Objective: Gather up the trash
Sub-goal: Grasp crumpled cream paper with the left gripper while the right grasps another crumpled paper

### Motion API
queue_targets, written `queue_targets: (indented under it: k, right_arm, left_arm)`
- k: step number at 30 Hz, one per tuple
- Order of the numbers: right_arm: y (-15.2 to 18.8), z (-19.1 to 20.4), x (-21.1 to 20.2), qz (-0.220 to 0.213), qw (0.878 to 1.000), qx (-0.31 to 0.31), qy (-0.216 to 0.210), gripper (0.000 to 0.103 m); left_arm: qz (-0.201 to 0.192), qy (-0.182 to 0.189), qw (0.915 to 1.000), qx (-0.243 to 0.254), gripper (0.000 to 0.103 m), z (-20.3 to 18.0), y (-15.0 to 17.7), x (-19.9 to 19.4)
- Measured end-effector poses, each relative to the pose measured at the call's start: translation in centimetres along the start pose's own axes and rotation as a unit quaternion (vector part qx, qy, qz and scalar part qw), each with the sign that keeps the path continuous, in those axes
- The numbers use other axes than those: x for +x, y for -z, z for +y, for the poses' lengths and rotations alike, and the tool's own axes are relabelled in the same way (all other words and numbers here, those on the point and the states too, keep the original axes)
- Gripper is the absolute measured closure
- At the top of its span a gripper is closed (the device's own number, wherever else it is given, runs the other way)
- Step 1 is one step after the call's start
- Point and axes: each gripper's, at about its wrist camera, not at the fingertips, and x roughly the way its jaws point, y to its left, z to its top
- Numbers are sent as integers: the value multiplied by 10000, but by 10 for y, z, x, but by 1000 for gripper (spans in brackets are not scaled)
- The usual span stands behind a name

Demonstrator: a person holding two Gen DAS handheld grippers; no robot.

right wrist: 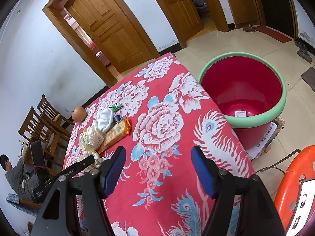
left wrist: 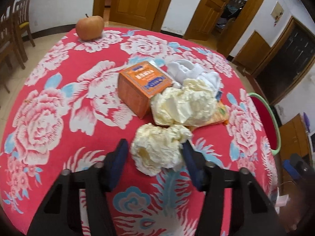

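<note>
Left claw spread around a crumpled paper wad, right pad touching, left pad apart; right claw spread, empty, over the floral worktop; red bin at far right.

Even, soft indoor light, no harsh shadows; fisheye bending darkens the corners, and things beyond the claw look slightly blurred.

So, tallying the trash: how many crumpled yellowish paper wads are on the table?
2: one between the left gripper fingers, one beside the orange box. More may be hidden.
</note>
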Motion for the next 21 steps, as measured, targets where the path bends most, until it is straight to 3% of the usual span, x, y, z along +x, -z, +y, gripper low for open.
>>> queue_targets:
  k: [1,4,10,14,21]
  right_arm:
    - [1,2,1,15,10000,-12,1,32]
    - [2,7,3,62,10000,-58,-10,32]
    - [8,22,4,136,9996,-229,-45,32]
    - [11,38,7,173,9990,-414,-89,32]
    - [16,73,20,343,9960,-776,-268,32]
  left_arm:
    - [3,56,10000,18,66,-1,0,-1]
    - [-64,71,9998,174,75,-4,2,-7]
    - [-299,-103,9987,410,76,-3,9,-26]
    - [-475,-141,9982,346,76,6,9,-43]
    - [-674,-581,9960,126,76,31,5,-60]
